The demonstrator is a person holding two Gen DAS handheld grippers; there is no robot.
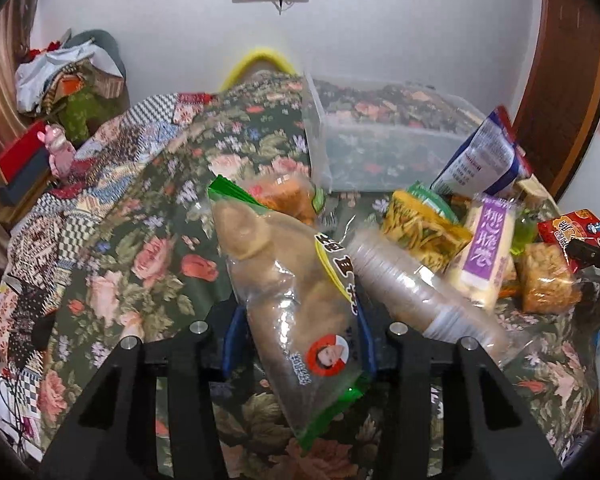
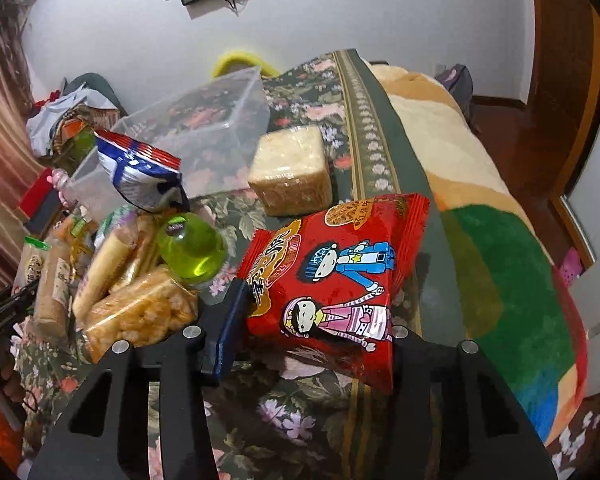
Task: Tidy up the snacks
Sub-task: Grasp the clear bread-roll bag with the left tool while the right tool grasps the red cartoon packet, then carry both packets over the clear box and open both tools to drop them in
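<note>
The left gripper (image 1: pixel 300 344) is closed on a clear bag of tan pastries (image 1: pixel 283 280), its blue pads pressed against both sides of the pack low in the left wrist view. The bag has green sealed ends, a yellow band and a round red logo with a face, and it reaches up toward the middle of the frame, seemingly lifted off the cloth. The right gripper (image 2: pixel 312 328) is clamped on a red snack packet (image 2: pixel 336 276) printed with two cartoon children; one blue pad shows at the packet's left edge, the other is hidden behind it.

Beyond the left gripper lies a sleeve of stacked plastic cups (image 1: pixel 412 284), and to the right a heap of snacks: a yellow noodle pack (image 1: pixel 424 228), a purple-labelled bar (image 1: pixel 484 252) and a blue-and-white pouch (image 1: pixel 484 160). In the right wrist view a green bottle (image 2: pixel 191 248) and a wrapped bread block (image 2: pixel 291 172) sit near the heap.

The clear storage bin (image 1: pixel 380 136), upper centre on the floral bedspread (image 1: pixel 139 240), appears empty. Sorting has barely begun, by my reading: two packs are in hand, nothing is binned, and most of the heap remains.
</note>
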